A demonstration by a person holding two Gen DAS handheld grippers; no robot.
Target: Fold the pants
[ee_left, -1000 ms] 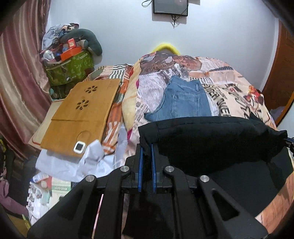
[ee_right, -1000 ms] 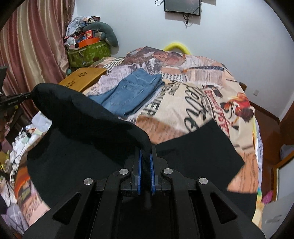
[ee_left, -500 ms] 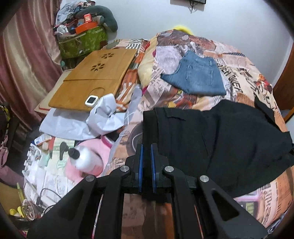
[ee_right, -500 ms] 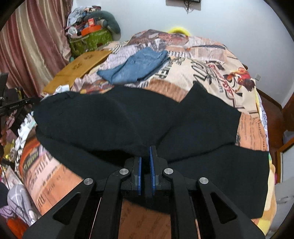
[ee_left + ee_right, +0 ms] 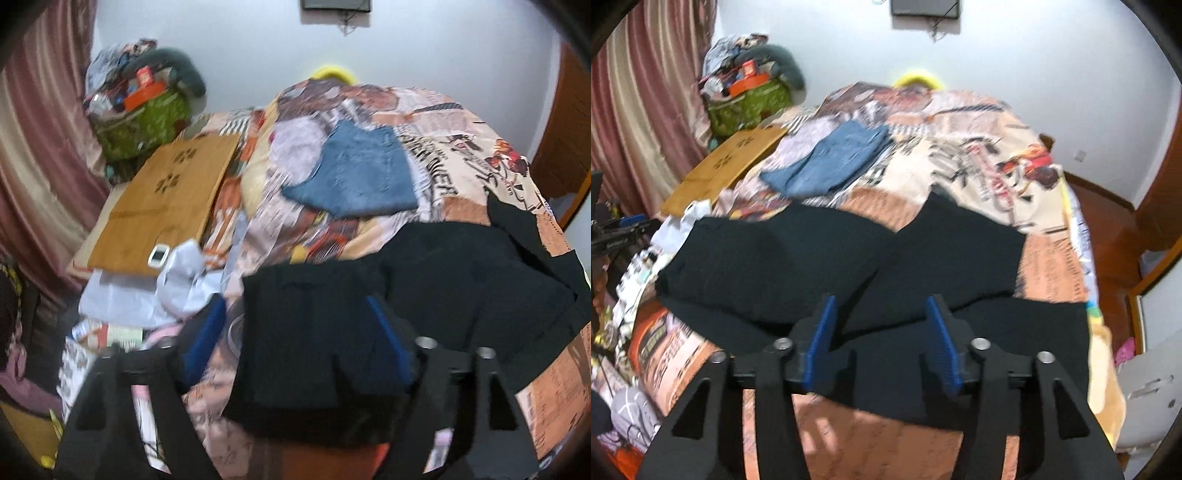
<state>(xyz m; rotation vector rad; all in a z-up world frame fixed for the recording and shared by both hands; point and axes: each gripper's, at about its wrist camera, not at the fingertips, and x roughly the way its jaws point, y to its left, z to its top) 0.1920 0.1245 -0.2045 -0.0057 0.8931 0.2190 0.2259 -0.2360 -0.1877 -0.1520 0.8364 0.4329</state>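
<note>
Both tongs have just been opening: a second ago each pair pinched an edge of the black pants (image 5: 820, 258) and held it raised, and now we see the cloth dropped flat on the bed (image 5: 982, 155), folded over on itself. Our left tongs (image 5: 295, 321) stand wide, their blue pads either side of the pants' near left corner, which lies between them without being pressed as far as the blurred view shows. Our right tongs (image 5: 881, 325) stand partly open with the near edge of the pants lying in the gap, the pads clear of the cloth. We see the folded blue jeans (image 5: 831, 158) farther up the bed, apart from the black pants. On the printed bedspread we can make out large dark lettering beside the jeans, but it is too blurred and warped to read with certainty.
</note>
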